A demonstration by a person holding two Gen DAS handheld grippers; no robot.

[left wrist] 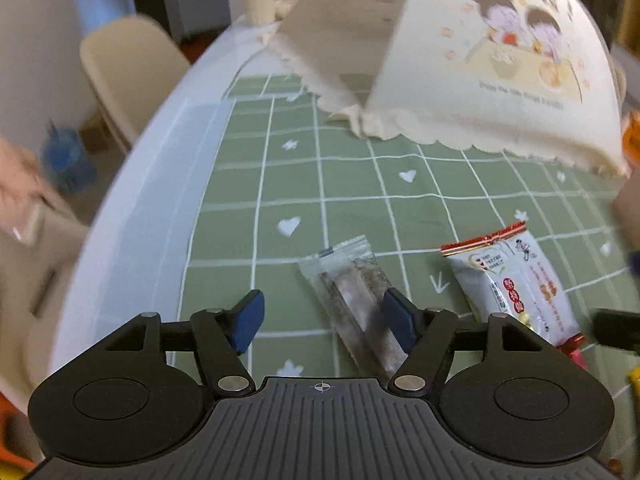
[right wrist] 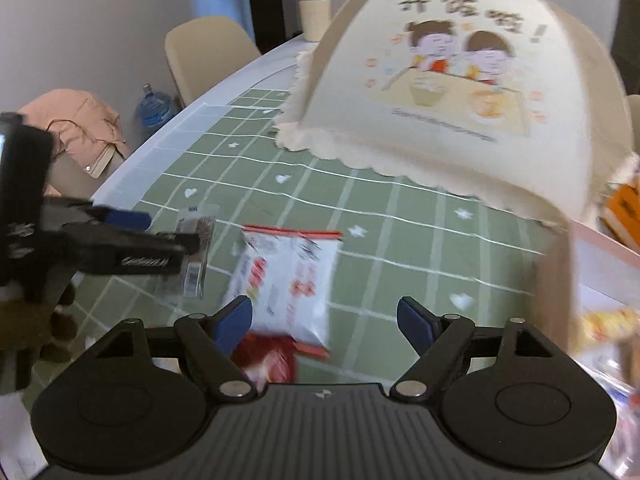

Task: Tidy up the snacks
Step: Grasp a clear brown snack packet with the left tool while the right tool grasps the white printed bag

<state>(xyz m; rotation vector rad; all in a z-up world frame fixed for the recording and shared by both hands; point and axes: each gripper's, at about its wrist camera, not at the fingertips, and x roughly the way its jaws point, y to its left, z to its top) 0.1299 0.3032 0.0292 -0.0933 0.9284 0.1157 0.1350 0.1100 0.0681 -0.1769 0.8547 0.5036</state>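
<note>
Lying on the bench, the clear snack stick (left wrist: 356, 304) runs lengthwise away from the left gripper (left wrist: 324, 320), against its right-hand finger; fingers apart. The right gripper (right wrist: 324, 322), fingers apart, hovers by the white packet (right wrist: 288, 280).

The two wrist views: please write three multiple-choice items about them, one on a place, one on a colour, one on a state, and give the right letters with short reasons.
1. Where does the clear snack packet lie?
A. on the green checked tablecloth
B. on a chair
C. under the food cover

2. What colour are the sealed ends of the white snack packet?
A. blue
B. red
C. black

3. How does the left claw stand?
A. shut on a packet
B. open, holding nothing
C. shut and empty

Answers:
1 A, the packet rests flat on the cloth.
2 B, a red strip shows at its top edge.
3 B, its blue pads are wide apart.
</note>
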